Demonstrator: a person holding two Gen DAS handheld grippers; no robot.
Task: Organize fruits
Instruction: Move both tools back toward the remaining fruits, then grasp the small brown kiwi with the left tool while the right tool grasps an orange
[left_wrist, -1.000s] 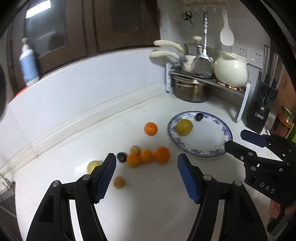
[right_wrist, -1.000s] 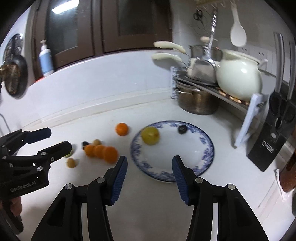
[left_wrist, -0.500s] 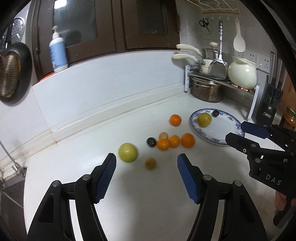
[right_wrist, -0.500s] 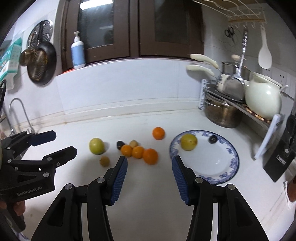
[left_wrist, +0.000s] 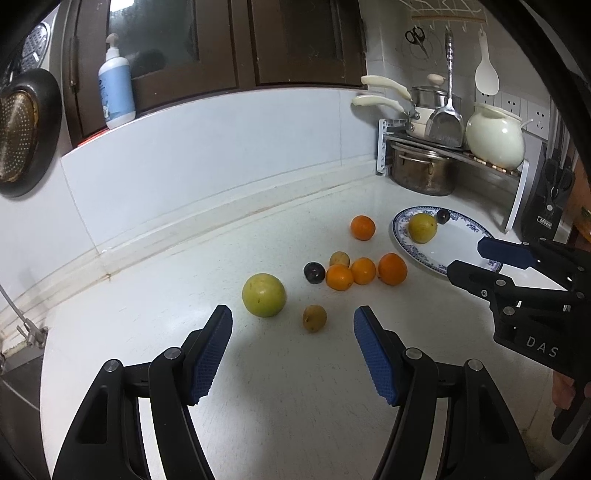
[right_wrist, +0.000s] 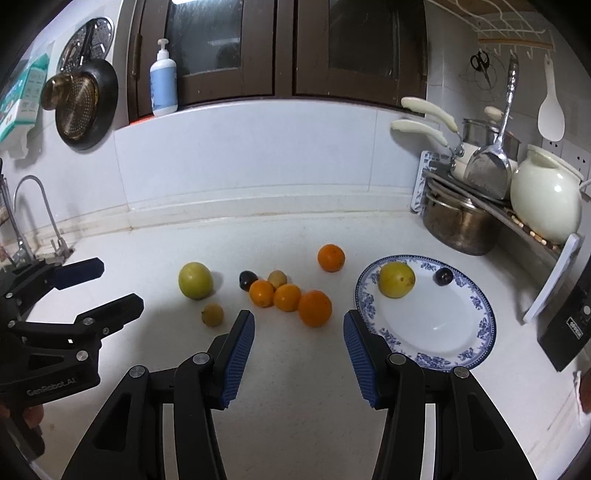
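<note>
Hovering over the white speckled bench (left_wrist: 280, 402), both tools empty. Left gripper (left_wrist: 291, 350) jaws released, standing wide, nothing between the blue ribbed pads. Right gripper (right_wrist: 298, 350) jaws also parted, narrower, holding nothing.

Fruit layout:
- Blue-patterned white porcelain plate (right_wrist: 443, 354) at right, carrying one yellow-green round fruit (right_wrist: 397, 279) and one dark plum (right_wrist: 443, 276).
- Loose on the bench: large yellow-green round fruit (left_wrist: 263, 294), small brownish-yellow fruit (left_wrist: 314, 318), second dark plum (left_wrist: 314, 272), a tight cluster of three oranges (right_wrist: 288, 297) with a small tan fruit (right_wrist: 277, 277) touching behind, and a lone orange (right_wrist: 331, 257) set apart toward the wall.

Judgement on the step: approach and pick of one loose fruit for the plate. The small brownish-yellow fruit lies nearest the left jaws, roughly on their line; the largest orange at the cluster's right end lies just ahead of the right jaws.

Technique notes:
- Come down so the pads straddle the fruit at its widest girth; round fruit rolls if nudged by one pad first.
- Take cluster fruit from the outer end, to avoid scattering its neighbours.
- Close gently; skins bruise.
- Set down on bare plate centre, low, so nothing rolls off the rim.
- Keep the two tools apart.
</note>
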